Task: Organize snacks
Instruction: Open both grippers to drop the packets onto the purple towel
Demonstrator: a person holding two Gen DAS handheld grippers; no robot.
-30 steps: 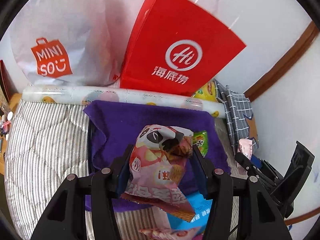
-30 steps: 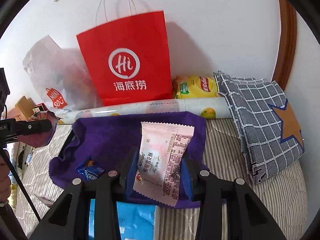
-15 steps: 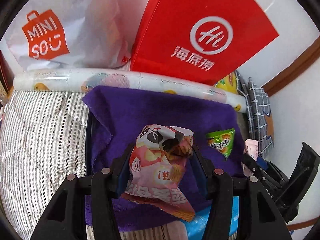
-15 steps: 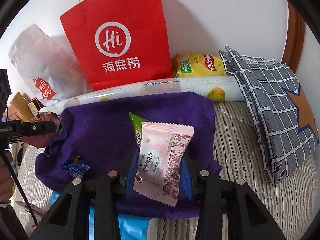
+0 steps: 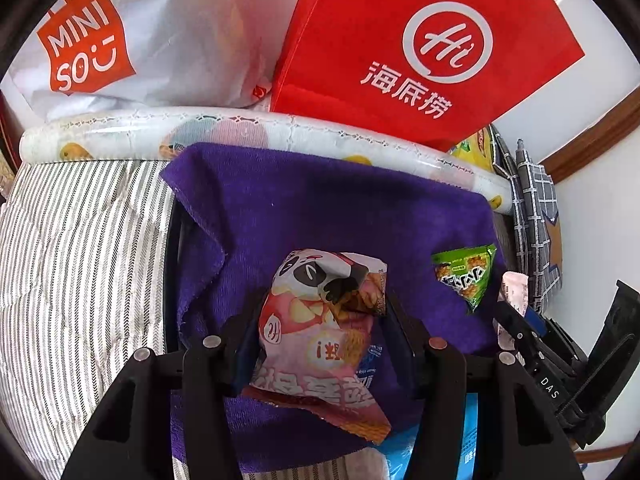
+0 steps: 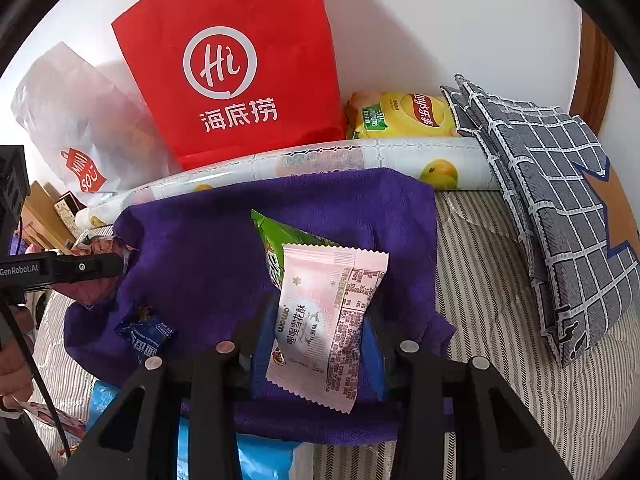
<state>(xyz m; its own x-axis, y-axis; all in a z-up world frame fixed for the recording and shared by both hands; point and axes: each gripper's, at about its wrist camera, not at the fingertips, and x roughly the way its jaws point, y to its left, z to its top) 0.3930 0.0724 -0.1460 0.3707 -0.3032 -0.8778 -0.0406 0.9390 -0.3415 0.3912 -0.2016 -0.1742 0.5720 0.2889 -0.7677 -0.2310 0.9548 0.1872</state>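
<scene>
Progress is visible: both tools have come closer over the purple towel (image 5: 340,208), the left tool (image 5: 320,320) pinching the panda snack bag (image 5: 320,320) at lower centre, the right tool (image 6: 320,332) pinching the pink pastry packet (image 6: 320,320) near the green packet (image 6: 280,240), so placing seems next.

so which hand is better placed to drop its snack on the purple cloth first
Probably the right gripper: its pink packet hangs over the purple cloth, beside the green packet. The left gripper, holding the panda bag, sits nearer the cloth's near edge.
</scene>
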